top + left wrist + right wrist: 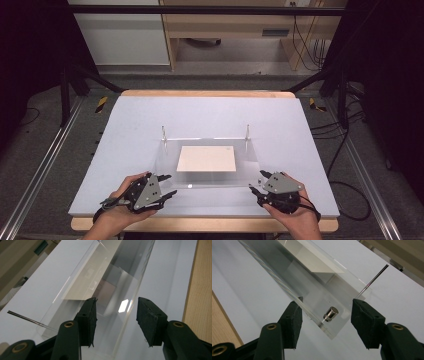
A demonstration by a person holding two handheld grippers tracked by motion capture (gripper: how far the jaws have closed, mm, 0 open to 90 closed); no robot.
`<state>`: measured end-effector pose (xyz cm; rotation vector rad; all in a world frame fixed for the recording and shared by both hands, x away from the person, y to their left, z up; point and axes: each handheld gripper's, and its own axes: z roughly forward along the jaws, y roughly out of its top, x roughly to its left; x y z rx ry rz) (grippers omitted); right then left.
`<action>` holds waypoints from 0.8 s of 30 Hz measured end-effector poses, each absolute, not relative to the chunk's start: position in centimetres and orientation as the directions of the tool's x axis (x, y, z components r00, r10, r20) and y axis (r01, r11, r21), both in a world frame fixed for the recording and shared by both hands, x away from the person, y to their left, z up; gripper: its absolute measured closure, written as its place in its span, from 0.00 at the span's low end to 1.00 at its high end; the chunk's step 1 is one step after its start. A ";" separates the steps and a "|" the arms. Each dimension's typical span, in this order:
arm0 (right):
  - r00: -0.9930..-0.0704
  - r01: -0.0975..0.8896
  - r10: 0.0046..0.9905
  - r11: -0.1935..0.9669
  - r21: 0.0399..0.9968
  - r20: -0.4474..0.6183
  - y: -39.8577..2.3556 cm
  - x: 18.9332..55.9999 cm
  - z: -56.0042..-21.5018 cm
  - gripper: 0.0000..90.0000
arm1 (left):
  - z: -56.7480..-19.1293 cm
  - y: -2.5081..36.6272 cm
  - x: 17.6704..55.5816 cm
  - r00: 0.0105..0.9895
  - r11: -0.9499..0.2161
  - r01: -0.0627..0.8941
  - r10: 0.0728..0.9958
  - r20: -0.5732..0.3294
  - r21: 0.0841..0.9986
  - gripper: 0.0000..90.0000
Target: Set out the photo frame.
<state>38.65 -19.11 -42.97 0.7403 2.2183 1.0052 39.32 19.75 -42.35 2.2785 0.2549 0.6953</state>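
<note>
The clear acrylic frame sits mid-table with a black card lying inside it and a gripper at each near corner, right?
Not quite: the card is white, not black, as the high view shows. The rest holds: the clear acrylic frame sits mid-table, with the left gripper and right gripper at its near corners.

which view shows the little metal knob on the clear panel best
The right gripper view: the metal knob sits large and sharp between that gripper's jaws on the clear panel. The high view gives a faint glint; in the left gripper view I cannot make it out.
</note>
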 end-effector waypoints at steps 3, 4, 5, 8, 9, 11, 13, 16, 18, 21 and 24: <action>-0.674 0.242 0.684 0.561 0.792 -0.278 -19.1 38.7 -42.9 0.48 | -42.4 19.7 39.4 0.829 -0.721 -0.026 0.372 0.418 0.693 0.56; -0.675 0.241 0.682 0.563 0.790 -0.280 -19.1 38.7 -42.8 0.48 | -42.5 19.7 39.5 0.827 -0.720 -0.024 0.376 0.418 0.693 0.56; -0.674 0.242 0.684 0.561 0.791 -0.279 -19.1 38.7 -42.8 0.48 | -42.5 19.7 39.5 0.825 -0.722 -0.024 0.376 0.422 0.691 0.56; -0.675 0.242 0.683 0.562 0.791 -0.279 -19.1 38.8 -42.8 0.48 | -42.6 19.8 39.7 0.823 -0.721 -0.021 0.381 0.421 0.693 0.56; -0.675 0.242 0.683 0.564 0.790 -0.280 -19.1 38.8 -42.7 0.48 | -42.6 19.8 39.8 0.822 -0.723 -0.020 0.382 0.423 0.690 0.57; -0.675 0.242 0.682 0.566 0.788 -0.282 -19.1 38.8 -42.7 0.48 | -42.6 19.9 39.9 0.817 -0.719 -0.014 0.392 0.422 0.695 0.59; -0.674 0.244 0.685 0.558 0.793 -0.275 -19.1 38.9 -42.7 0.48 | -42.5 19.9 39.9 0.813 -0.718 -0.015 0.396 0.427 0.696 0.60; -0.672 0.239 0.688 0.551 0.800 -0.273 -19.2 38.9 -42.6 0.48 | -42.2 19.9 39.8 0.802 -0.712 -0.017 0.410 0.435 0.702 0.62; -0.672 0.231 0.685 0.553 0.800 -0.279 -19.2 38.9 -42.6 0.49 | -42.2 19.9 39.8 0.802 -0.712 -0.017 0.410 0.435 0.702 0.62; -0.681 0.205 0.669 0.564 0.800 -0.297 -19.2 39.0 -42.8 0.48 | -42.1 19.9 39.8 0.802 -0.717 -0.016 0.407 0.438 0.696 0.62; -0.681 0.186 0.659 0.576 0.796 -0.318 -19.1 39.1 -43.0 0.45 | -42.1 19.8 39.7 0.799 -0.724 -0.014 0.407 0.443 0.690 0.62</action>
